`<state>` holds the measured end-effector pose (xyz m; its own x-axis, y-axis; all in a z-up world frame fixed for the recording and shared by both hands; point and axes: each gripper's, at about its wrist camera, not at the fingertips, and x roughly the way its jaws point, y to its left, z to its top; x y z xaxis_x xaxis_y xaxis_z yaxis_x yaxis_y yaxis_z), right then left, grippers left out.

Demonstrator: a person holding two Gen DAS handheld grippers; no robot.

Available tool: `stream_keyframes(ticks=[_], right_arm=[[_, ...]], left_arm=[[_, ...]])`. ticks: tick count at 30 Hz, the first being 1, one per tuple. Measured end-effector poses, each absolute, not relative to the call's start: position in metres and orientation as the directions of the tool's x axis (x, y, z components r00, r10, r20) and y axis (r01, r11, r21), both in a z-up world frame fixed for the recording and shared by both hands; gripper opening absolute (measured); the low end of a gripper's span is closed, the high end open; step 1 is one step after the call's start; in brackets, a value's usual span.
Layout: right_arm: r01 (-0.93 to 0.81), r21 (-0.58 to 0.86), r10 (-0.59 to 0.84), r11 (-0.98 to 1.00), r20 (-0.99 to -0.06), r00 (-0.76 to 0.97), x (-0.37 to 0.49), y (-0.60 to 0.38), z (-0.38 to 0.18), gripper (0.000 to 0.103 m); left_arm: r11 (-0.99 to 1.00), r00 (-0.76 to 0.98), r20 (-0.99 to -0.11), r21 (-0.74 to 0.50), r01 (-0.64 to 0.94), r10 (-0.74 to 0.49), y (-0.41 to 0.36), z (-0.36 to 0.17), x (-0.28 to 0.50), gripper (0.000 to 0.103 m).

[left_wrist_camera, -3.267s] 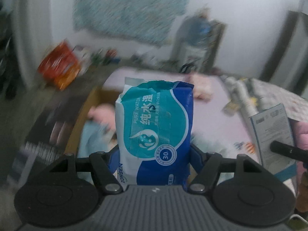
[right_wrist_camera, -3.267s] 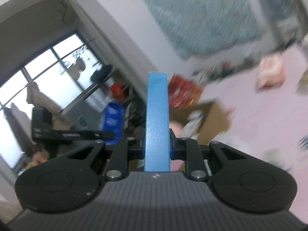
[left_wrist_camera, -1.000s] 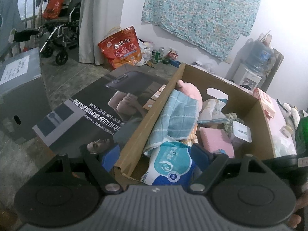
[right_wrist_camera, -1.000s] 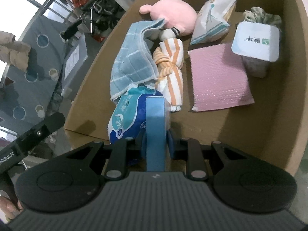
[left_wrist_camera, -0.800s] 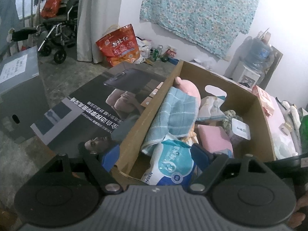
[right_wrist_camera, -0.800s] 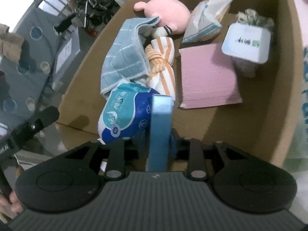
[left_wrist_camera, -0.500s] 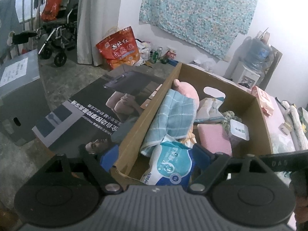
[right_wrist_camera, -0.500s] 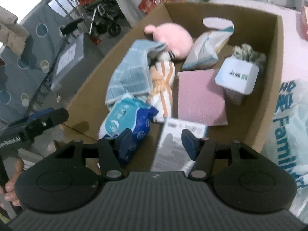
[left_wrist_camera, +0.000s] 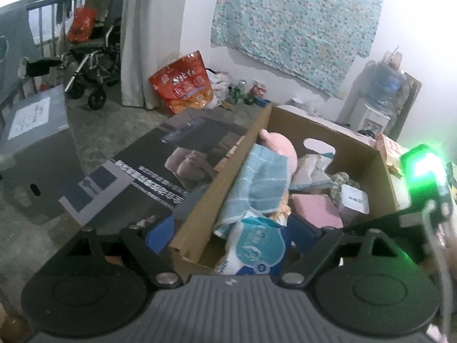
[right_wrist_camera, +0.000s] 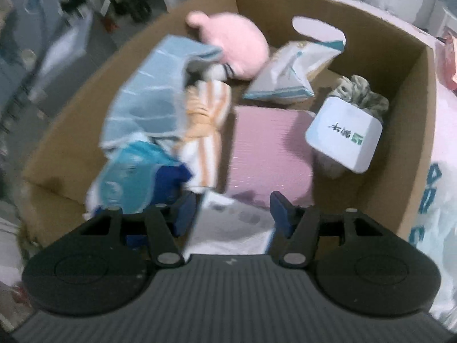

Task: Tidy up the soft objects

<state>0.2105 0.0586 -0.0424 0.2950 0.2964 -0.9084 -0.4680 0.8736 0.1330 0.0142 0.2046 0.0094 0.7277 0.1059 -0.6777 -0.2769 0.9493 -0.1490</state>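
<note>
Both grippers hang over the brown cardboard box, jaws opening: left gripper straddles the blue-white wipes pack without pressing it, right gripper over a flat white-labelled packet, pads clear (drop-off, I'd say). Wipes pack lies in the box's near-left corner beside the wall, long axis running toward the far wall

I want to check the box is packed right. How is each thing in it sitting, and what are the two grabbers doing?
cardboard box: top open
wet wipes pack: lying in box
blue towel: draped, crumpled
pink plush: lying by far wall
left gripper: opening, astride box wall and wipes pack
right gripper: opening, nothing gripped
</note>
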Motion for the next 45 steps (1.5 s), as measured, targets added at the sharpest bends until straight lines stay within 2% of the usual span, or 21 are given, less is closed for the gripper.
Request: stream_keyframes(ticks=[4,8,12,17,19,21,25,30,36,40,45], right_arm=[[-0.472,0.143,0.263,0.870,-0.944,0.200,0.222,0.067,-0.060,0.066],[-0.445,0.317,0.400,0.838,-0.911,0.105,0.217,0.062,-0.059,0.066],[-0.476,0.408,0.504,0.779,-0.859,0.089,0.205,0.063,-0.049,0.066],[-0.479,0.421,0.552,0.770,-0.816,0.170,0.206,0.045,-0.023,0.066],[-0.468,0.464,0.601,0.752,-0.775,0.198,0.206,0.025,-0.007,0.069],[-0.453,0.503,0.644,0.736,-0.726,0.241,0.202,-0.003,0.010,0.078],[-0.424,0.533,0.673,0.732,-0.662,0.330,0.188,-0.063,0.036,0.082],[-0.355,0.527,0.635,0.772,-0.613,0.470,0.171,-0.153,0.061,0.083],[-0.211,0.488,0.489,0.847,-0.559,0.669,0.166,-0.279,0.084,0.086],[-0.096,0.499,0.404,0.861,-0.558,0.725,0.178,-0.352,0.079,0.089],[0.031,0.525,0.331,0.851,-0.580,0.744,0.213,-0.419,0.048,0.089]], left_arm=[[0.946,0.726,-0.676,-0.141,-0.293,0.124,0.212,0.011,0.009,0.088],[0.944,0.719,-0.682,-0.135,-0.302,0.133,0.217,0.010,0.009,0.088],[0.948,0.716,-0.688,-0.135,-0.289,0.120,0.213,0.011,0.013,0.088],[0.958,0.720,-0.684,-0.115,-0.265,0.117,0.203,0.017,0.015,0.088],[0.963,0.722,-0.682,-0.102,-0.251,0.116,0.199,0.022,0.017,0.091],[0.970,0.731,-0.673,-0.089,-0.227,0.110,0.193,0.027,0.020,0.094],[0.989,0.737,-0.672,-0.047,-0.139,0.072,0.170,0.041,0.038,0.094],[1.000,0.761,-0.649,0.011,0.023,-0.011,0.120,0.074,0.069,0.100],[0.976,0.760,-0.643,0.089,0.196,-0.094,0.044,0.109,0.118,0.102],[0.943,0.744,-0.658,0.163,0.291,-0.116,-0.020,0.108,0.159,0.102],[0.878,0.681,-0.718,0.225,0.421,-0.143,-0.107,0.083,0.222,0.102]])
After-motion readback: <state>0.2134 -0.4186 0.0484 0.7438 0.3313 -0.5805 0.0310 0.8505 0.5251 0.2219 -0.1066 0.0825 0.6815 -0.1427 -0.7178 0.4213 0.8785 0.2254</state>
